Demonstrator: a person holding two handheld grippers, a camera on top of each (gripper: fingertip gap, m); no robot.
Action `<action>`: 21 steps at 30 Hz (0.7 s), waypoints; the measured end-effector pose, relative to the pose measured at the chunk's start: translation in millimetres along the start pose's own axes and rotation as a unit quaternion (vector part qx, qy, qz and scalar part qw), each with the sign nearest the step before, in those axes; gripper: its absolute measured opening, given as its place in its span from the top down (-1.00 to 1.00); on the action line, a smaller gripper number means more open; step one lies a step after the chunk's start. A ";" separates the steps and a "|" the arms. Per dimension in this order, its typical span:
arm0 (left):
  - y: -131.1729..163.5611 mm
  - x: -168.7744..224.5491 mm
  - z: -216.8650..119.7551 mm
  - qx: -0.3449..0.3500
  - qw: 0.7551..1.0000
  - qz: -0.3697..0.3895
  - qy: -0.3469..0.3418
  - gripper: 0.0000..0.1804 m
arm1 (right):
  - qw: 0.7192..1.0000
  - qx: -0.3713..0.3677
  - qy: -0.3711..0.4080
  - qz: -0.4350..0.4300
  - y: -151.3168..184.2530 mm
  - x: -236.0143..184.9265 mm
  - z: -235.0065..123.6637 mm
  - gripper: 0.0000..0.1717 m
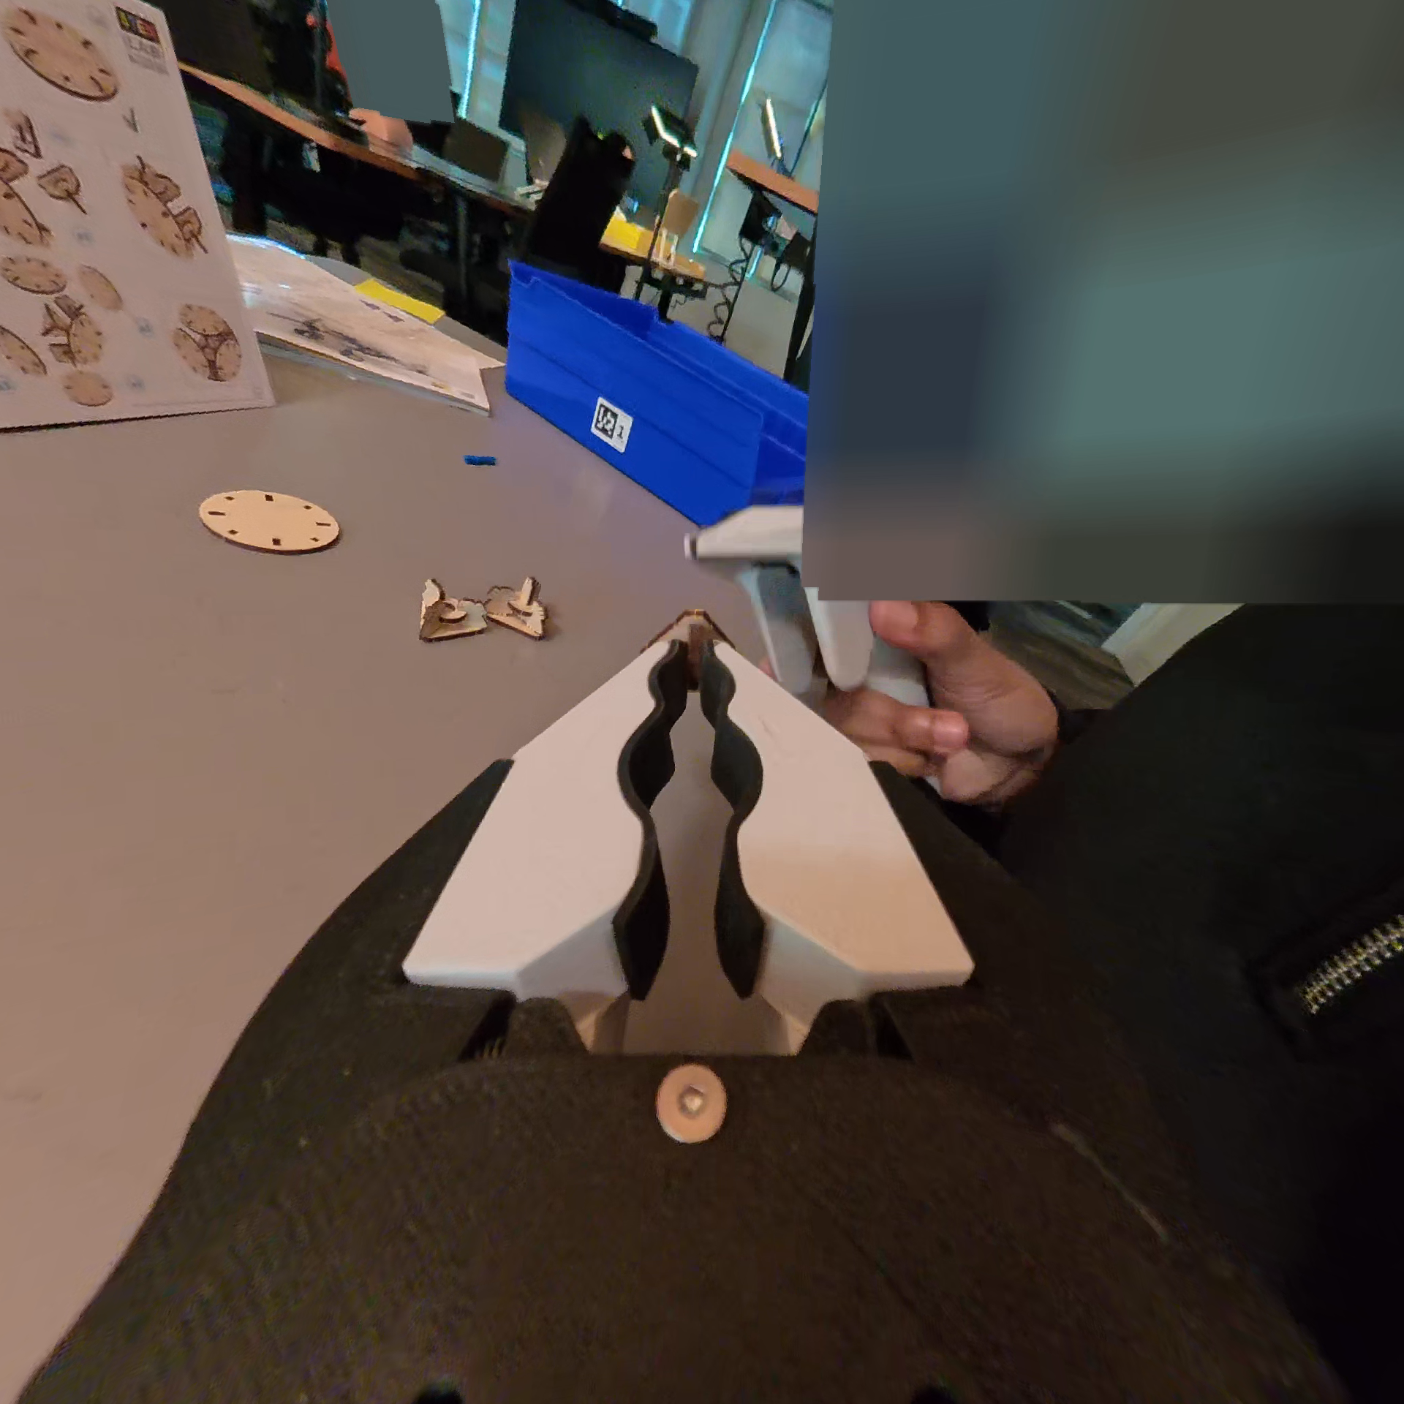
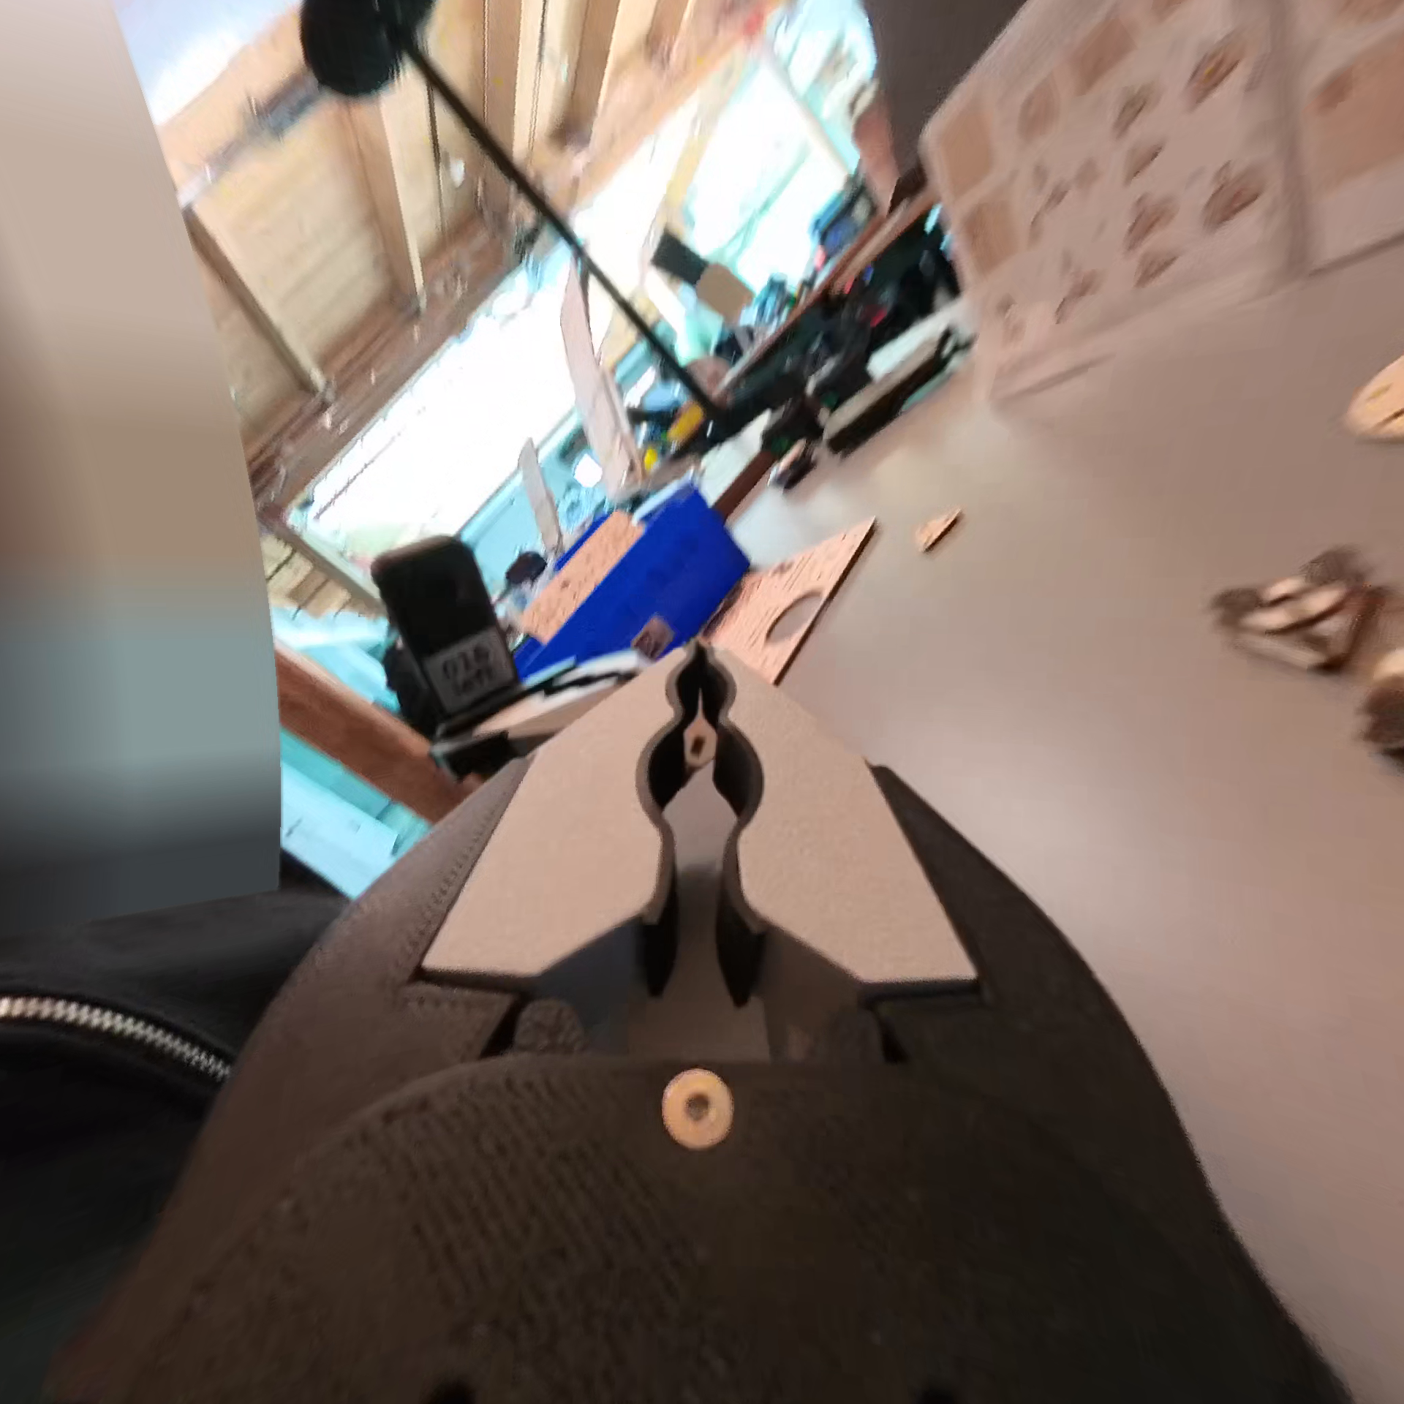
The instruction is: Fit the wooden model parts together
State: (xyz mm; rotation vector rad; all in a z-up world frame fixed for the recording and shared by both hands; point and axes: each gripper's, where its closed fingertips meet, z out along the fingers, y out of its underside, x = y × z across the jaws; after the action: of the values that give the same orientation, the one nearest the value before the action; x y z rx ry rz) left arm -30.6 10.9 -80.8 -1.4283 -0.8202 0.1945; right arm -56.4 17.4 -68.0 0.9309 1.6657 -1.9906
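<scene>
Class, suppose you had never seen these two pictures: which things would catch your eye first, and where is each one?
The left gripper fills the foreground, its fingers closed on a small wooden piece at the tips. Behind it, a bright blue bin stands on the grey table, with a round wooden disc lying flat to the left. In the blurred, tilted right wrist view, the right gripper is shut.

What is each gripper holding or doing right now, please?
Left gripper: closed on a small wooden piece at its tips.
Right gripper: closed; a small pale piece sits between its pads.
</scene>
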 end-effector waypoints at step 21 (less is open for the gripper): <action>-8.7 -3.9 -8.6 0.051 0.991 -0.111 0.050 0.99 | 0.967 -0.032 0.019 -0.252 1.8 -15.2 -3.5 0.65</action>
State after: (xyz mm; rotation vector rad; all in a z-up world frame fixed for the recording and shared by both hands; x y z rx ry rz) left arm -31.3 0.2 -73.7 -1.2299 -0.8667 -0.0054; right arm -43.6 18.5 -59.0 0.5585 2.1395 -2.2161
